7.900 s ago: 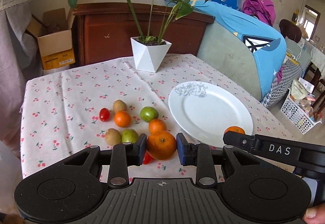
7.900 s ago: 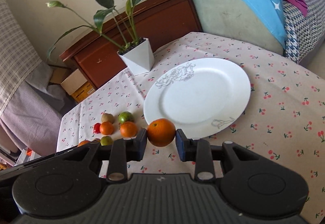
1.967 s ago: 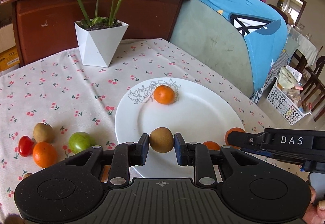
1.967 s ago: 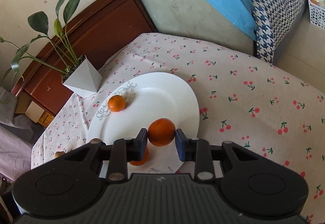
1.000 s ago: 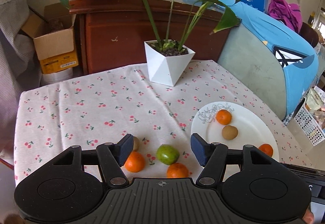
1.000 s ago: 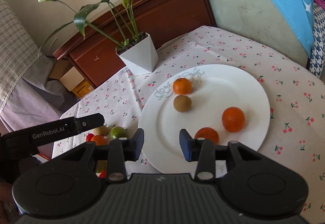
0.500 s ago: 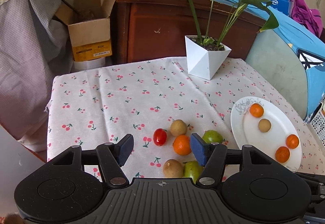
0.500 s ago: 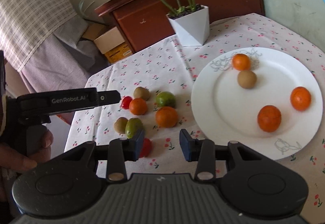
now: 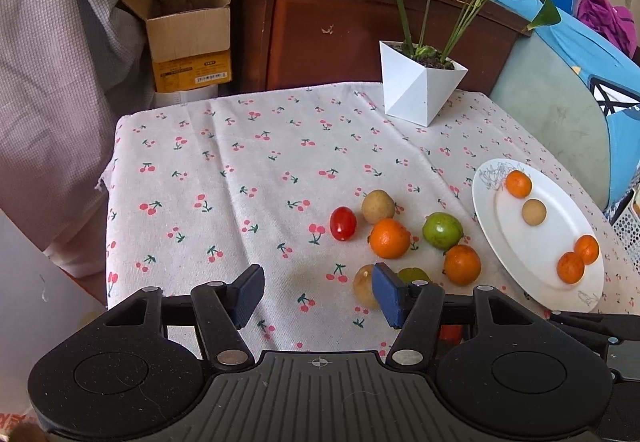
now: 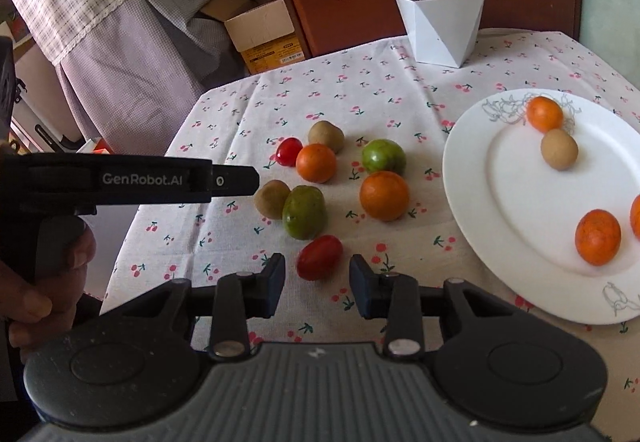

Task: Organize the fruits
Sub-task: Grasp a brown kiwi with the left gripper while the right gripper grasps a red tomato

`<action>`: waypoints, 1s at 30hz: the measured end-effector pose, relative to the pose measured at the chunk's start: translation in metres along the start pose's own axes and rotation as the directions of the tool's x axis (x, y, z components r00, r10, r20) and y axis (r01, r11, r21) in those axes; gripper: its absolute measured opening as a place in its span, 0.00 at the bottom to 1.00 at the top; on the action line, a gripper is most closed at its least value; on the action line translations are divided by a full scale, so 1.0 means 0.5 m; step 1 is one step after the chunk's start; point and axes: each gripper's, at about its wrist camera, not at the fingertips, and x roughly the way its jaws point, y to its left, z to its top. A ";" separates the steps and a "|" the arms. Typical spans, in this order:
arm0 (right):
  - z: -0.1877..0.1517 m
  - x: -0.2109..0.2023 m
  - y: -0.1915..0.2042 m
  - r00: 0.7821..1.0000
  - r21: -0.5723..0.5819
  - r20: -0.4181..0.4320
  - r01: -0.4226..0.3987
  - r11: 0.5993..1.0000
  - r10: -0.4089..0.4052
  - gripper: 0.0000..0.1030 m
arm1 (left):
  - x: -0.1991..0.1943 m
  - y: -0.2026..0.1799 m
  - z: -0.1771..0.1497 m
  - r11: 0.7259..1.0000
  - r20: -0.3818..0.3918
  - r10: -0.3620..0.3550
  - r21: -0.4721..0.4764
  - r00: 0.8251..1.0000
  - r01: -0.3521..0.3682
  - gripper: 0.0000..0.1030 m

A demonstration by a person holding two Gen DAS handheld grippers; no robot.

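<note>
Cherry-print cloth covers the bench [image 10: 360,81], with a white plant pot [image 10: 440,29] at the back and a plate [image 10: 500,209] on my right side. What matters now is the small red tomato [image 10: 319,256] lying on the cloth straight ahead of my right hand-held gripper [image 10: 317,285]: it sits just beyond the tips, roughly centred on the gap, and its long axis runs slantwise, so I judge the jaws would meet it partly across its length. The jaws stand apart with nothing in them. Just behind the tomato lie a green fruit [image 10: 304,211] and a brown one [image 10: 272,198], then an orange [image 10: 384,195] toward the plate. My left hand-held gripper [image 9: 318,294] also stands apart and empty, aimed at bare cloth left of the fruit cluster, so the right is the nearer one. On the plate rest three oranges and one brown fruit; eight pieces remain on the cloth.
</note>
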 end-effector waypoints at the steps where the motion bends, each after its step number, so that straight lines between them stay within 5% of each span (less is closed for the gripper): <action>1: 0.001 0.002 0.002 1.000 -0.009 0.002 0.008 1.000 -0.008 0.32 | 0.001 0.000 -0.002 1.000 -0.004 -0.001 0.002 1.000 0.001 0.55; 8: 0.004 0.009 0.006 0.999 -0.053 0.011 0.032 0.998 -0.031 0.21 | 0.006 -0.006 -0.008 0.999 0.001 -0.023 0.026 1.000 0.023 0.55; 30: 0.020 0.000 -0.053 0.996 0.092 0.014 0.083 0.992 -0.085 0.21 | 0.039 -0.035 -0.024 0.991 0.020 -0.080 0.105 0.997 0.078 0.56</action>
